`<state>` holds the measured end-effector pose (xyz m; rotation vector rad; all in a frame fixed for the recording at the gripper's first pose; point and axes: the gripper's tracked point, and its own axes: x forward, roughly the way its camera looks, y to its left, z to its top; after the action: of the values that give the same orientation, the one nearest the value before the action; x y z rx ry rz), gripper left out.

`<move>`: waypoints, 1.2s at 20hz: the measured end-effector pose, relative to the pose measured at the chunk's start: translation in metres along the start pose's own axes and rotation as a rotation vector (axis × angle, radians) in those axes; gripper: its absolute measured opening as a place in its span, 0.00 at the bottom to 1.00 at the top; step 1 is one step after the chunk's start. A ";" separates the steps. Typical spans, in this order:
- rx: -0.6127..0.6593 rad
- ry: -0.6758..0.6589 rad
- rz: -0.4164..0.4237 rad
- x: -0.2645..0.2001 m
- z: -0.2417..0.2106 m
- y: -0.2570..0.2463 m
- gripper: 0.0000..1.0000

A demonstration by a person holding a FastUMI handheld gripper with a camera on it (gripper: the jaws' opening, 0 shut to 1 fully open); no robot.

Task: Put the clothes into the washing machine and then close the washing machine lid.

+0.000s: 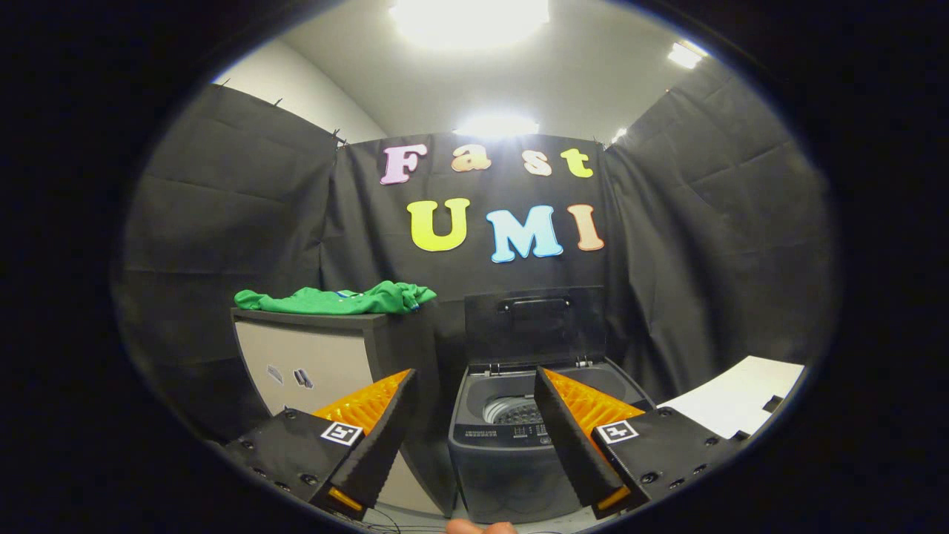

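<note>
Gripper [474,378]: fingers spread wide, holding nothing.
Clothes [337,300]: green, atop cabinet [311,363].
Washing machine [519,445]: lid [535,326] raised.

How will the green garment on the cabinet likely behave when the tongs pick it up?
The green garment lies crumpled in soft folds on the cabinet, so it will probably go limp and drape once lifted. It looks thin, likely light. A pinch may catch one layer, leaving a trailing end to snag the washing machine rim. The tongs are open, holding nothing.
</note>
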<state>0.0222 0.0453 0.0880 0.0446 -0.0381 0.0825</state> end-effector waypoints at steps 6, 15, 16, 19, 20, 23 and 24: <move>0.049 -0.018 0.112 0.034 0.085 0.051 0.98; 0.102 0.065 0.261 0.085 0.164 0.134 0.98; 0.101 0.090 0.275 0.089 0.168 0.144 0.98; 0.062 0.137 0.300 0.104 0.171 0.174 0.97; 0.054 0.160 0.314 0.108 0.169 0.185 0.98; 0.004 0.224 0.334 0.127 0.162 0.217 0.98; -0.012 0.242 0.325 0.137 0.160 0.222 0.98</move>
<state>0.1339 0.2700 0.2626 0.0157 0.1967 0.4117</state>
